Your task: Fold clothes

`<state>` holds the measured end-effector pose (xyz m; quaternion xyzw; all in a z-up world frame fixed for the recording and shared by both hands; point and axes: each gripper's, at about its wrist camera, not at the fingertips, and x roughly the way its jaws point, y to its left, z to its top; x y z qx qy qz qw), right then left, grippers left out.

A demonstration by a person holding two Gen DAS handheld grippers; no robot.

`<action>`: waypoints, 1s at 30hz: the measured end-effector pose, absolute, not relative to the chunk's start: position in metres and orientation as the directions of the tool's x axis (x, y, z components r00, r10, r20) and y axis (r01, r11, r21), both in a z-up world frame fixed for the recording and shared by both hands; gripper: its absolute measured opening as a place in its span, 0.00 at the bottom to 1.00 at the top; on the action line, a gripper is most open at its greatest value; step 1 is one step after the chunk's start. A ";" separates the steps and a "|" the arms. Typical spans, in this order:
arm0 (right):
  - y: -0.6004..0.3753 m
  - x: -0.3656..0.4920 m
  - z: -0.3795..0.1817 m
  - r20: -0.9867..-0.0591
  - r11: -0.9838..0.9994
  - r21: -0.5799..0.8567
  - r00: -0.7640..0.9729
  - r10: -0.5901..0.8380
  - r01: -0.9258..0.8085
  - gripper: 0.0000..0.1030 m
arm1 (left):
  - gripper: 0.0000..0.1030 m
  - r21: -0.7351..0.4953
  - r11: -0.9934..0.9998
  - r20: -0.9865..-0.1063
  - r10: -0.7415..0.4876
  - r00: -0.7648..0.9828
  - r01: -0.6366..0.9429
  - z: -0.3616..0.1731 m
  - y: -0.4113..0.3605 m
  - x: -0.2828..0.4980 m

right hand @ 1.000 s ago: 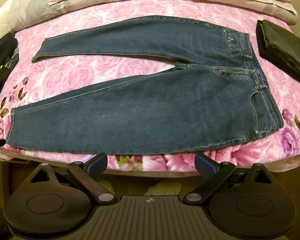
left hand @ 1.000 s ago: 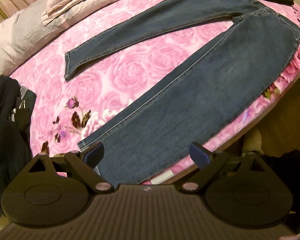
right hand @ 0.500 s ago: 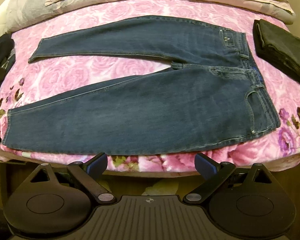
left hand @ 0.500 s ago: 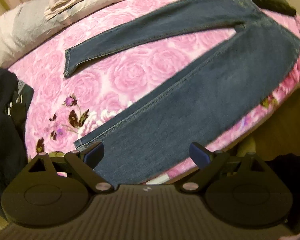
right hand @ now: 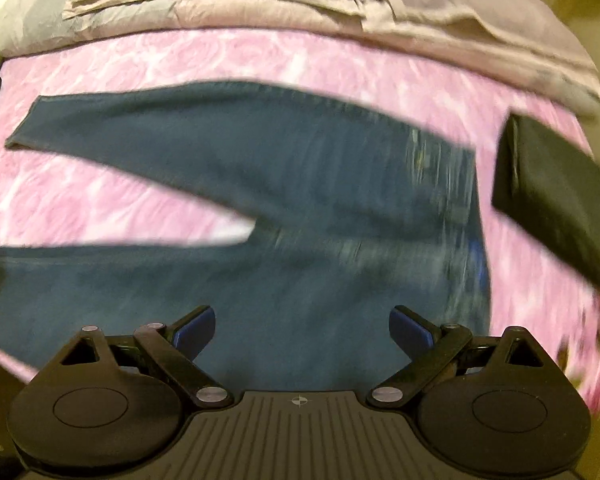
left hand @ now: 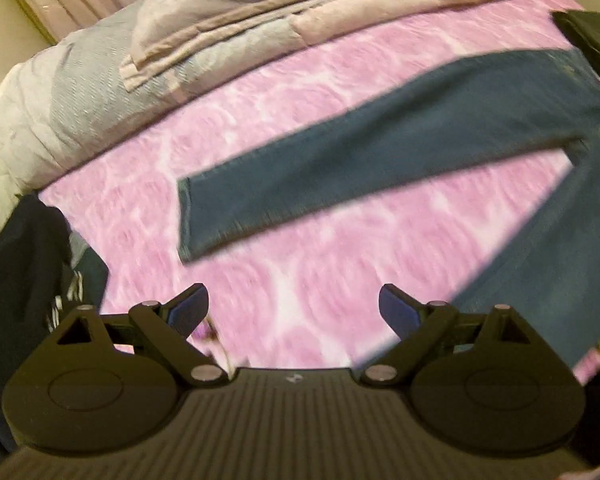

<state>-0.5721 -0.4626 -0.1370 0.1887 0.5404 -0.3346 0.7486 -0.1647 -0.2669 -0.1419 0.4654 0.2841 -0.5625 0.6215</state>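
L wrist view: left claw (left hand: 293,307) spread wide, nothing btwn pads, above pink rose bedspread (left hand: 308,264). Jeans (left hand: 380,168) ahead and to its right, far leg hem ahead-left; dark clothes pile (left hand: 16,280) at far left.

R wrist view: right claw (right hand: 302,330) spread, empty, over the jeans (right hand: 284,208) near seat/waist. Folded dark garment (right hand: 556,200) ahead-right, quilts (right hand: 228,4) beyond.

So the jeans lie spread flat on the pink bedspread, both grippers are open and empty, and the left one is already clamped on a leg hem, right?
Not quite. The left gripper holds nothing: in the left wrist view its jaws stand wide over bare bedspread, short of the leg hem. The rest stands: the jeans lie spread flat, and the right gripper is open and empty too.
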 end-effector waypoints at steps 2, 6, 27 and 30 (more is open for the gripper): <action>-0.506 -0.561 -0.145 -0.929 0.757 -0.096 0.215 -0.301 0.646 0.93 | 0.87 0.279 -0.065 -0.874 -0.431 0.225 0.958 -0.142 -0.298 -0.160; -0.578 -0.532 -0.167 -0.927 0.844 -0.136 0.235 -0.294 0.519 0.93 | 0.87 0.356 -0.191 -0.867 -0.433 0.247 0.915 -0.161 -0.362 -0.154; -0.677 -0.463 -0.283 -0.944 0.893 -0.190 0.172 -0.280 0.408 0.69 | 0.55 0.162 -0.829 -0.987 -0.145 0.074 0.536 -0.333 -0.525 -0.066; -0.686 -0.463 -0.286 -0.950 0.888 -0.193 0.147 -0.276 0.418 0.69 | 0.43 0.088 -0.863 -0.996 -0.077 0.042 0.498 -0.340 -0.532 -0.065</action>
